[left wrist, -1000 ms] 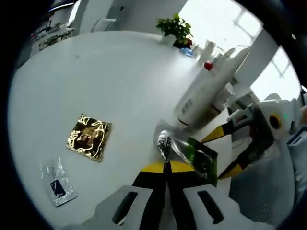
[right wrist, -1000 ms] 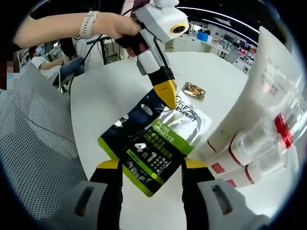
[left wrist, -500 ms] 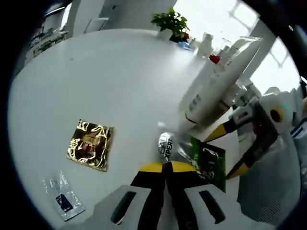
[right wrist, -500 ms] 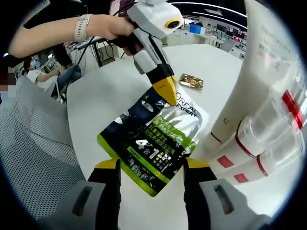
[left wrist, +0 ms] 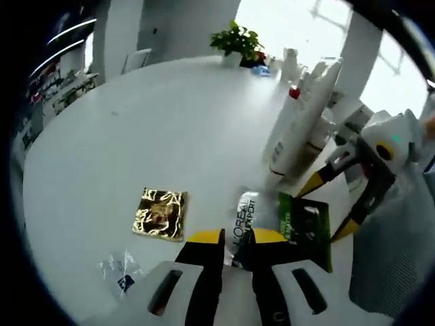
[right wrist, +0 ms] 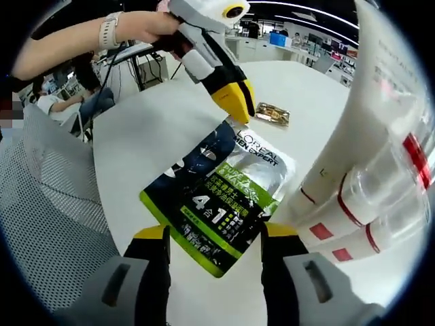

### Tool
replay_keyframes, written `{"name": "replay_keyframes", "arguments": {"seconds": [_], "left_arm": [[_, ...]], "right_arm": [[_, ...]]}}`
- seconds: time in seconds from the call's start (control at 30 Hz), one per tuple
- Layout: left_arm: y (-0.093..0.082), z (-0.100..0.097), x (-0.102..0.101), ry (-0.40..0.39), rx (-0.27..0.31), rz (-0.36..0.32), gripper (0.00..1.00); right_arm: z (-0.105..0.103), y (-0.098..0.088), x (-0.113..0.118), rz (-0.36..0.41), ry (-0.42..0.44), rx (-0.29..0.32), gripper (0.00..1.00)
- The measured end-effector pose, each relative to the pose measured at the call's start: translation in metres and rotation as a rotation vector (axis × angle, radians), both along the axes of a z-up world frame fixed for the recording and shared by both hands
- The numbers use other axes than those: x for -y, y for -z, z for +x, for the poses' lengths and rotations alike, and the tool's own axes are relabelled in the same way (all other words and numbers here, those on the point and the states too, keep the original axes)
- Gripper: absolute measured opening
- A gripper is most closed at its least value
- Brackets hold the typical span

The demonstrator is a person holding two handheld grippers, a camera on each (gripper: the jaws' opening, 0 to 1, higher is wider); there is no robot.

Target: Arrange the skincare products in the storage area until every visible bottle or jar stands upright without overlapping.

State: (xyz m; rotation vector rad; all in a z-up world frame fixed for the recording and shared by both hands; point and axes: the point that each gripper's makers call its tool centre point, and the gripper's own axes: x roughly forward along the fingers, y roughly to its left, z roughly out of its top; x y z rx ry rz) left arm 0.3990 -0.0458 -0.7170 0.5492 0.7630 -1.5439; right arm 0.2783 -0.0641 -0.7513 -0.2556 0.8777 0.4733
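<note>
A black, green and silver L'Oreal sachet (left wrist: 299, 227) (right wrist: 217, 197) lies flat on the white round table (left wrist: 136, 122). My left gripper (left wrist: 236, 238) stands open over its silver end, the jaws a little apart with the printed name showing in the gap. From the right gripper view, the left gripper (right wrist: 238, 102) hovers just above the sachet's far end without touching it. My right gripper (right wrist: 215, 234) is open, its jaws straddling the sachet's near green corner; it appears as the right gripper (left wrist: 329, 207) from the other side. Tall white tubes (left wrist: 299, 129) (right wrist: 367, 136) with clear red-banded caps stand beside the sachet.
A gold foil sachet (left wrist: 161, 214) (right wrist: 272, 114) and a small clear sachet (left wrist: 122, 272) lie on the table. A potted plant (left wrist: 238, 44) stands at the far edge. A grey mesh chair (right wrist: 47, 204) sits by the table edge. A person's hand with a watch (right wrist: 129, 30) holds the left gripper.
My left gripper's jaws have parted and let go of the sachet's silver end, then lifted slightly off it. The sachet now rests flat. The right gripper has stayed open around its near end.
</note>
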Motion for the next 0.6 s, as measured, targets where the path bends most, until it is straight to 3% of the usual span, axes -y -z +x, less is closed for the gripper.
{"name": "replay_keyframes", "arguments": {"seconds": [0.13,0.33,0.47,0.6], "left_arm": [[-0.001,-0.02,-0.01,0.059,0.041,0.002,0.14],[0.015,-0.039,-0.022,0.132,0.106,0.052,0.19],[0.022,-0.045,-0.022,0.117,0.07,0.044,0.2],[0.026,-0.047,-0.022,0.124,0.078,0.045,0.21]], "right_arm": [[0.0,0.0,0.0,0.002,0.004,-0.003,0.54],[0.0,0.0,-0.001,-0.001,0.007,-0.005,0.54],[0.0,0.0,-0.001,0.0,0.009,-0.005,0.54],[0.0,0.0,-0.001,0.0,0.014,-0.005,0.55]]}}
